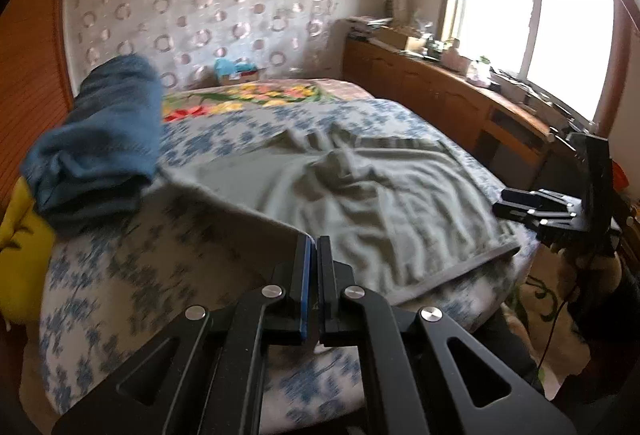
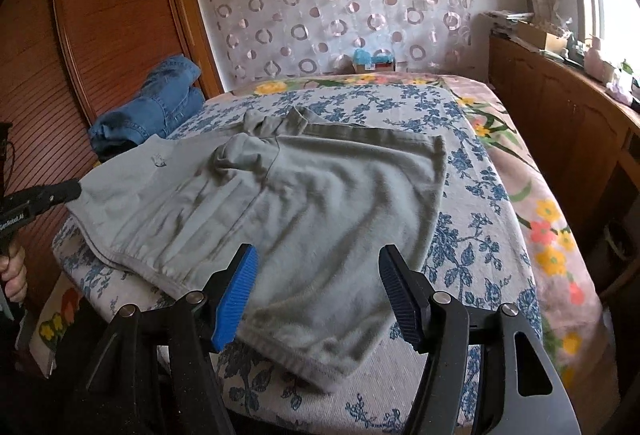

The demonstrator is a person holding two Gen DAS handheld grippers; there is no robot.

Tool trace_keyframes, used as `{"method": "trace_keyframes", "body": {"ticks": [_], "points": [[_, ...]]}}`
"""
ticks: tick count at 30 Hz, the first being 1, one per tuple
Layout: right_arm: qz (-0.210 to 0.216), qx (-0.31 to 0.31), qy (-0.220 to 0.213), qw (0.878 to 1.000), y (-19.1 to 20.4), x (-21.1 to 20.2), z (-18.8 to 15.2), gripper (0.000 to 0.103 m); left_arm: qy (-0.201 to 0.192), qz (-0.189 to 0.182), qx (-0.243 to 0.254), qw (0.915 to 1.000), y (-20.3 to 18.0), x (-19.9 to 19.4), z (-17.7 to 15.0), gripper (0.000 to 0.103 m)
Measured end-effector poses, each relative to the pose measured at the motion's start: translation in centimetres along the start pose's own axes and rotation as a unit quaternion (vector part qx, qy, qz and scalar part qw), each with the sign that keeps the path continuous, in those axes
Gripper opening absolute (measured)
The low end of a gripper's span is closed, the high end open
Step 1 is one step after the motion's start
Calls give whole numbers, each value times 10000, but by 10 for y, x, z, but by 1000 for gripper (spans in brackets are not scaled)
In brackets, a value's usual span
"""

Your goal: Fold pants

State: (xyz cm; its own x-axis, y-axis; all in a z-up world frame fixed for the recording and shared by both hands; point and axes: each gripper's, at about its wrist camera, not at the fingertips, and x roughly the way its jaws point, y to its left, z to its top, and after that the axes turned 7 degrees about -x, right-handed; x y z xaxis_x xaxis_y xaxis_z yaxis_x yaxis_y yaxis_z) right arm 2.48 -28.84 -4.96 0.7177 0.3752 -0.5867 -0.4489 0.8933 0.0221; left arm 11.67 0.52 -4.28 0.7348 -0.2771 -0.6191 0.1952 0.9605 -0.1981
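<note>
Grey-green pants (image 1: 360, 195) lie spread and wrinkled on the bed, and in the right wrist view the pants (image 2: 304, 203) reach down to the near edge. My left gripper (image 1: 316, 245) is shut, and a taut edge of the pants runs up into its tips. From the right wrist view the left gripper (image 2: 76, 190) pinches the raised left corner of the pants. My right gripper (image 2: 318, 255) hovers open just above the near part of the pants, with nothing pressed between its blue pads (image 2: 236, 295). In the left wrist view the right gripper (image 1: 500, 205) sits at the bed's right edge.
Folded blue jeans (image 2: 152, 103) are piled at the bed's left side by a wooden wardrobe (image 2: 100, 15). A blue-flowered cover (image 2: 472, 235) tops the bed. A wooden cabinet (image 2: 560, 107) runs under the window. A small box (image 2: 372, 63) stands at the far wall. A hand (image 2: 16, 275) grips the left tool.
</note>
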Motion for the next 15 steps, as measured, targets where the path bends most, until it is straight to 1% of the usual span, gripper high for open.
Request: {"method": "trace_keyframes", "body": {"ticks": [9,15], "points": [[-28,97,-65,9999,-5,-4,-6,65,-44,-447,402,9982,-53,13,27,3],[-57,173,-151,9997,-10,-9,-8,65,7,-693,551,9961,-79,22,37,3]]}}
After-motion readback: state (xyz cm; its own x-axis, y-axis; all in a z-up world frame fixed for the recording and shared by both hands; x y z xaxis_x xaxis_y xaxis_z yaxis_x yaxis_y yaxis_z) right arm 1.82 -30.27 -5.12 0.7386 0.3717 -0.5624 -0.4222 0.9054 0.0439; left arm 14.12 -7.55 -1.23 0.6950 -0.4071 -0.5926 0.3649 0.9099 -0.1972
